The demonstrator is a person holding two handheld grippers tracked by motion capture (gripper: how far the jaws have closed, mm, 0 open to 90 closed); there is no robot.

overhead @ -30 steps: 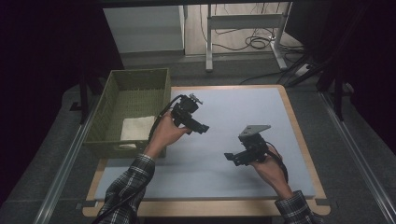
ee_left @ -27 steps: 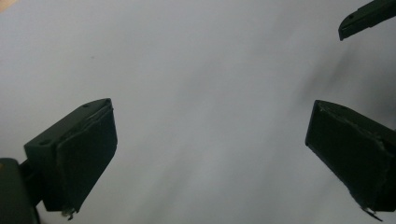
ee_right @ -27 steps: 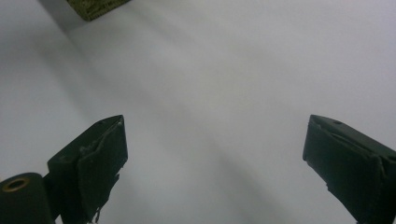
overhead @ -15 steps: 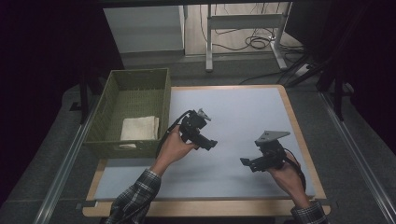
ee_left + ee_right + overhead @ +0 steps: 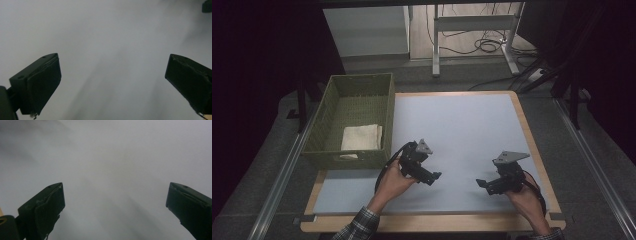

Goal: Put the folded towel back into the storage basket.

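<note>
Seen from the high view, a wooden-edged table topped with a pale grey-blue mat [image 5: 462, 130] carries a green woven rectangular basket [image 5: 324, 117] at its left side, overhanging the mat's left border. A folded cream-white cloth [image 5: 360, 137] lies flat on the basket floor, toward the near end and touching the near wall region. The left gripper [image 5: 432, 176], black with a small grey three-cornered plate on top, is held in the person's left hand [image 5: 393, 181] low over the near-left part of the mat, just beside the basket's near right corner and apart from the cloth; its tips point toward the right. The right gripper [image 5: 482, 184], likewise black with a grey plate, sits in the right hand [image 5: 524, 195] over the near-right part of the mat, tips pointing toward the left, so that the two tools face each other, well apart, with bare mat between them. A plaid sleeve [image 5: 359, 226] shows at the left wrist. In the left gripper view the left gripper [image 5: 112, 87] has its jaws spread wide, with bare mat surface between them. In the right gripper view the right gripper [image 5: 115, 210] also has its jaws spread wide; they have just been opening, and they enclose no object.
</note>
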